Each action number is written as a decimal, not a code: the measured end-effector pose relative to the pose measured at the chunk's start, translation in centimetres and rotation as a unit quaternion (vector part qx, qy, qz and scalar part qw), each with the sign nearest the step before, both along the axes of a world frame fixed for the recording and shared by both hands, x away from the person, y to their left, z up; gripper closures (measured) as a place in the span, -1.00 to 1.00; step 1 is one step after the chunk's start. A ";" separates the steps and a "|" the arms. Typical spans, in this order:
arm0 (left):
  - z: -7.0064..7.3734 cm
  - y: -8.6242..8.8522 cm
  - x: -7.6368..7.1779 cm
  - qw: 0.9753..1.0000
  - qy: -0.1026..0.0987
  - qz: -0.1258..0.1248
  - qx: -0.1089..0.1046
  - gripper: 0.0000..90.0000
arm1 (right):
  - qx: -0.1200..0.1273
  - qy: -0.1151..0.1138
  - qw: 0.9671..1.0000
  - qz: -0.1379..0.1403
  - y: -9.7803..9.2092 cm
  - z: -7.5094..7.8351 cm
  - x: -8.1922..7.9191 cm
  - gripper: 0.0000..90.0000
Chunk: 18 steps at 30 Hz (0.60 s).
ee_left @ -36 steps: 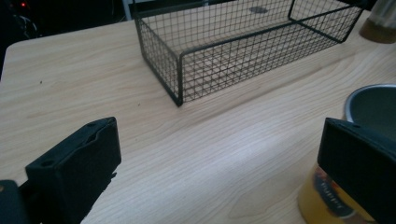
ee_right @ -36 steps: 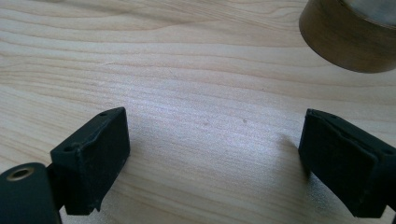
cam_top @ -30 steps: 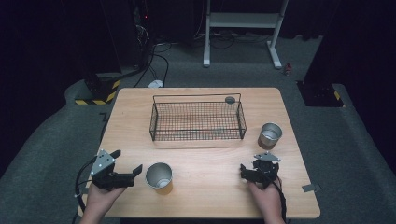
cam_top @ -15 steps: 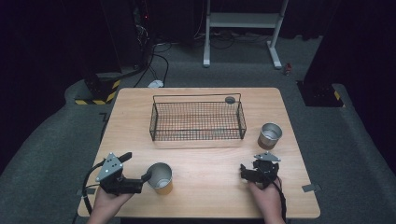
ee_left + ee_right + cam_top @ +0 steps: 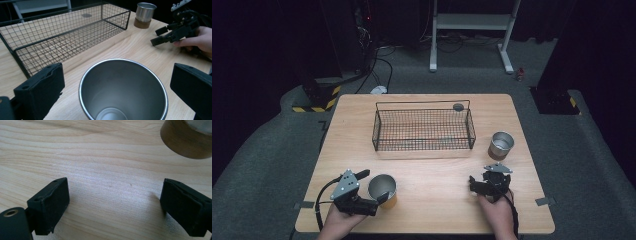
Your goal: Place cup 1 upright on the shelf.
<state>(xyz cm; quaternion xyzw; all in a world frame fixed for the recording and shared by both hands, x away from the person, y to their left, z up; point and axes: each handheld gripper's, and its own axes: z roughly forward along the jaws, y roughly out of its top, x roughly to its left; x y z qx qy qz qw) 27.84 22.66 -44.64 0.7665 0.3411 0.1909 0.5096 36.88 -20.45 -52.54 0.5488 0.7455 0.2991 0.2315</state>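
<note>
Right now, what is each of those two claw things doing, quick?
Left gripper: jaws open on either side of the steel cup, not clamped on it.
Right gripper: jaws open over bare table, holding nothing.

My table (image 5: pixel 427 172) is made of light wood. A black wire basket (image 5: pixel 422 129) sits in the middle of it, toward the far side. A small round grey thing (image 5: pixel 458 107) is by the basket's far right corner — I cannot tell what it is. A shiny metal cup with a brown bottom (image 5: pixel 501 145) stands just to the right of the basket. The floor around is grey carpet (image 5: pixel 267 165). A white stand (image 5: pixel 472 22) and some black cables (image 5: pixel 374 62) are behind — with yellow-and-black tape (image 5: pixel 314 106) at the left.
</note>
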 end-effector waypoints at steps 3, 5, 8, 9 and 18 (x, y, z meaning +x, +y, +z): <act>-0.2 -0.4 0.0 1.000 -0.004 0.000 0.013 -1.00 | 0.000 0.000 1.000 0.000 0.0 0.0 0.0 -0.81; -0.4 -0.5 0.0 1.000 -0.004 -0.003 0.013 -1.00 | 0.000 0.000 1.000 0.000 0.0 0.0 0.0 -0.81; -0.6 -0.7 0.0 1.000 -0.004 -0.002 0.018 -1.00 | 0.000 0.000 1.000 0.000 0.0 0.0 0.0 -0.81; -0.6 -0.7 0.0 1.000 -0.004 -0.002 0.018 -1.00 | 0.000 0.000 1.000 0.000 0.0 0.0 0.0 -0.81; -1.7 -1.0 0.0 0.999 0.002 -0.003 0.036 -1.00 | 0.000 0.000 1.000 0.000 0.0 0.0 0.0 -0.81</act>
